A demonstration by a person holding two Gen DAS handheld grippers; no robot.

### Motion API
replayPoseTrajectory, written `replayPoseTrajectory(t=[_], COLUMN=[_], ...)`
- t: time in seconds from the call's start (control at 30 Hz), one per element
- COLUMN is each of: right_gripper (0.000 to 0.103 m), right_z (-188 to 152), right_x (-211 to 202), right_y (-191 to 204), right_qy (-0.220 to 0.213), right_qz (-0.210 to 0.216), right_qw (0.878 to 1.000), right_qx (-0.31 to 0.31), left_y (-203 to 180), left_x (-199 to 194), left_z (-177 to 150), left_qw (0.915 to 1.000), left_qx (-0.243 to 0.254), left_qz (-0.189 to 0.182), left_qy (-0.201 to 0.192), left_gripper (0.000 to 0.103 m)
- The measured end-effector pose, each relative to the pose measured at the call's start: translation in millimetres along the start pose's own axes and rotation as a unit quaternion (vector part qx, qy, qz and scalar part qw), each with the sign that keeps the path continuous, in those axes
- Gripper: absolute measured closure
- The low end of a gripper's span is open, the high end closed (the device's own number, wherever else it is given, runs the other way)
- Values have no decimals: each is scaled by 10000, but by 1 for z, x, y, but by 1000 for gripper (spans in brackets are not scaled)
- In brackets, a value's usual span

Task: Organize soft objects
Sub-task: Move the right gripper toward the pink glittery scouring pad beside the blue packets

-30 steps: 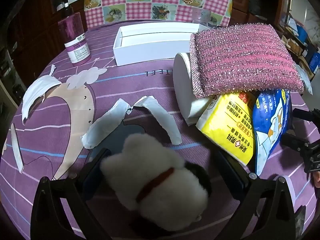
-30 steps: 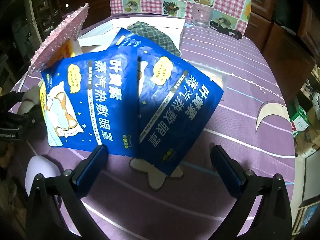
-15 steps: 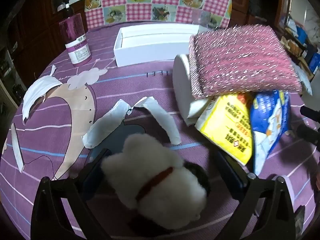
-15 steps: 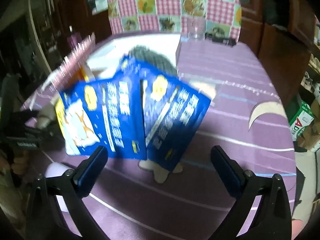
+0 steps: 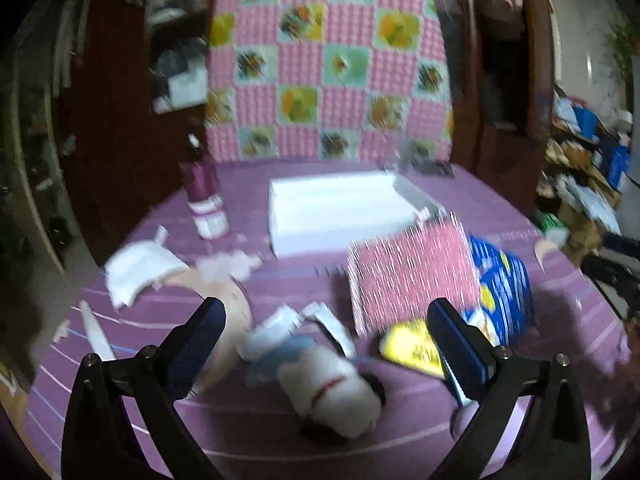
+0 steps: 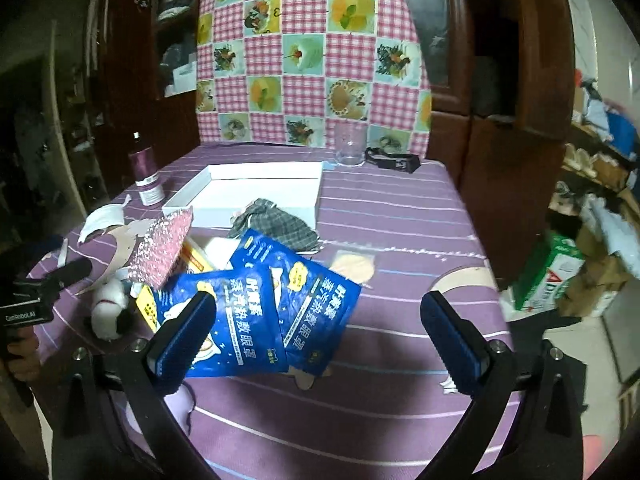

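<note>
Both my grippers hang spread and empty above the purple table.

My left gripper view is blurred; it shows the white plush toy lying between the wide-apart fingers, the pink sponge behind it and a yellow packet beside. Only my right gripper view, jaws also apart, shows the two blue packets overlapping below it, a grey plaid cloth draped on the near wall of the white tray, whose visible floor looks bare, and a glass beyond.
</note>
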State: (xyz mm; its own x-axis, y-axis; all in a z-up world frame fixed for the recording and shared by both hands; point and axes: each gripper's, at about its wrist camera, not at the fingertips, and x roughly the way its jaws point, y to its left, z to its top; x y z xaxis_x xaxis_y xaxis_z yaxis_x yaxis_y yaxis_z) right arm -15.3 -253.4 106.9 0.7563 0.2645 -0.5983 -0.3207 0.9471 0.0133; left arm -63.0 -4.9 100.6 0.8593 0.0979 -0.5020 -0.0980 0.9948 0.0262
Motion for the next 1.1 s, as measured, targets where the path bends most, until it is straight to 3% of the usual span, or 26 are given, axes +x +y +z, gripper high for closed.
replayPoseTrajectory(t=[0.1, 0.23, 0.33, 0.43, 0.5, 0.6, 0.73, 0.83, 0.97, 1.1], right_gripper=[1, 1, 1, 1, 3, 4, 4, 4, 4, 4], right_z=[15, 31, 22, 4, -10, -18, -19, -16, -12, -11], right_x=[-7, -7, 9, 27, 39, 40, 45, 42, 36, 40], right_y=[9, 25, 30, 29, 29, 31, 27, 22, 16, 15], right_qy=[12, -96, -151, -178, 9, 13, 136, 9, -165, -80], right_qz=[217, 518, 983, 1114, 880, 692, 780, 783, 786, 769], right_qw=[9997, 9985, 9950, 9935, 9961, 9975, 9969, 9969, 9964, 9965], right_qx=[-76, -120, -18, 122, 32, -144, -40, 114, 267, 332], left_y=[-2, -9, -11, -8, 2, 1, -8, -11, -9, -15], left_x=[-4, 7, 23, 35, 42, 49, 50, 47, 43, 43], left_z=[18, 32, 24, 6, -13, -23, -27, -28, -27, -28], left_qw=[9998, 9998, 9996, 9988, 9975, 9989, 9989, 9995, 9991, 9997], left_qx=[84, 134, -24, -234, -525, -404, -191, -113, -160, -42], left_qz=[57, -141, -263, -440, -453, -183, -333, -227, -374, -242], left_qy=[-185, 37, 15, -26, -114, 163, 253, 186, 85, 82], left_gripper=[0, 0, 0, 0, 0, 0, 0, 0, 0, 0])
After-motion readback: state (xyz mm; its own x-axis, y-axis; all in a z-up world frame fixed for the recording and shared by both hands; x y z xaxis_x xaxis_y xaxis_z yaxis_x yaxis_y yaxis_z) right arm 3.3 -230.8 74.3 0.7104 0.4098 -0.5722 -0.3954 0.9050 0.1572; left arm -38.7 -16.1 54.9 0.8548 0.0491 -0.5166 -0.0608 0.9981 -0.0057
